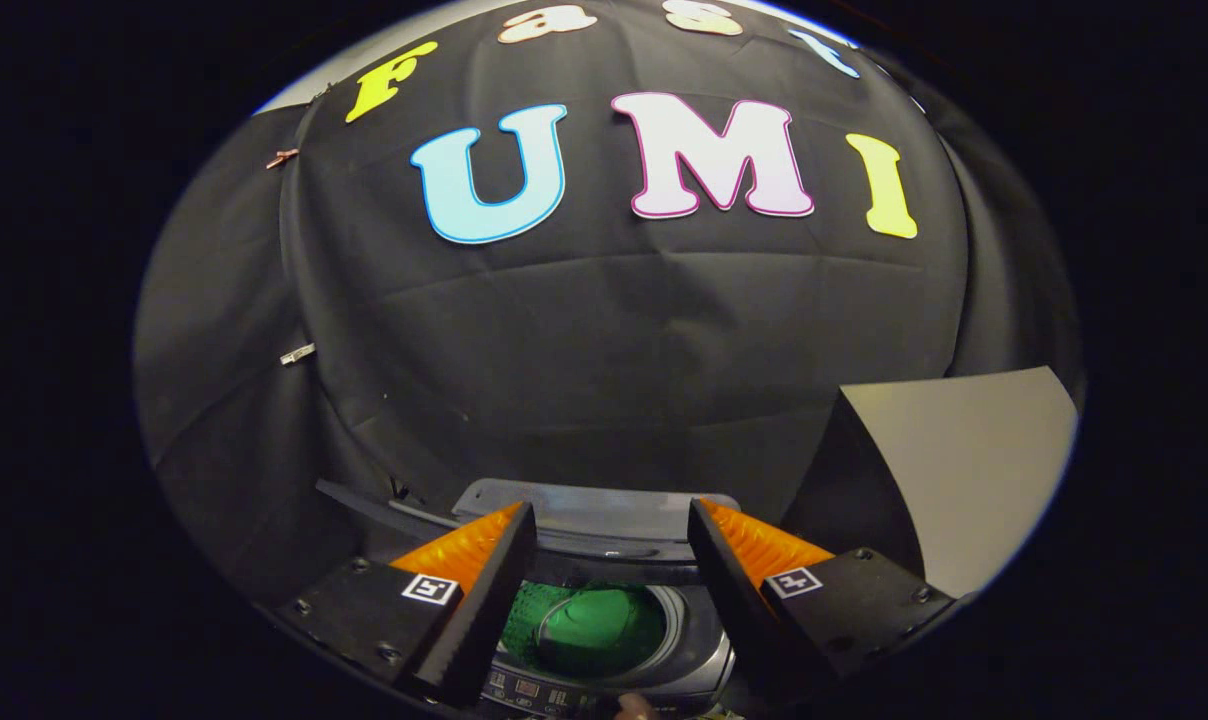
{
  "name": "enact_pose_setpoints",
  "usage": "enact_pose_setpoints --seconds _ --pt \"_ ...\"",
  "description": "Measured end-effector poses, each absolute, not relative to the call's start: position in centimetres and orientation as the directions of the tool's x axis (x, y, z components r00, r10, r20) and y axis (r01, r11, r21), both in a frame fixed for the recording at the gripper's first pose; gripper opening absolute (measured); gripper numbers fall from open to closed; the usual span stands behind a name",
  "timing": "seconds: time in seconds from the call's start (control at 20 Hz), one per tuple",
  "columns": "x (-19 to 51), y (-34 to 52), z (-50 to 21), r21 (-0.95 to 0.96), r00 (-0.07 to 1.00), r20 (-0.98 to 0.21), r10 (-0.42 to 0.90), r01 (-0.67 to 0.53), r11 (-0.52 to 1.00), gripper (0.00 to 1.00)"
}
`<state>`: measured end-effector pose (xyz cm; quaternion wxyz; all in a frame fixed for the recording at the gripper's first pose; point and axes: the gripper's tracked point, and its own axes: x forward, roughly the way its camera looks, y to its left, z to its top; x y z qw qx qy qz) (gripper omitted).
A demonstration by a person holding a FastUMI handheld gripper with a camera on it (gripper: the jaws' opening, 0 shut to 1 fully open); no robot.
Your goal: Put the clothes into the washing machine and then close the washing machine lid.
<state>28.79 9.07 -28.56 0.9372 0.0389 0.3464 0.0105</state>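
My gripper (612,520) is open, its two fingers spread wide with nothing between them. It hovers above a small grey top-loading washing machine (699,640), seen low between the fingers. The machine's lid (604,520) stands raised at the back, just beyond the fingertips. A green cloth (589,625) lies inside the drum, below the gap between the fingers. The control panel (534,690) with small buttons runs along the machine's near edge.
Black booth cloth hangs close behind the machine. A pale board (964,460) leans to the right of the right finger. Metal clips (297,353) hold the cloth on the left.
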Motion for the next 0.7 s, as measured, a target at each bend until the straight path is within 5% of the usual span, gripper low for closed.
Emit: enact_pose_setpoints --seconds 0.35,0.7 --pt "24.5 9.3 -30.9 0.063 0.708 -0.705 0.048 -0.004 0.998 0.97" --pt "22.7 9.3 -26.5 0.069 0.765 -0.639 0.081 -0.048 0.996 0.97"
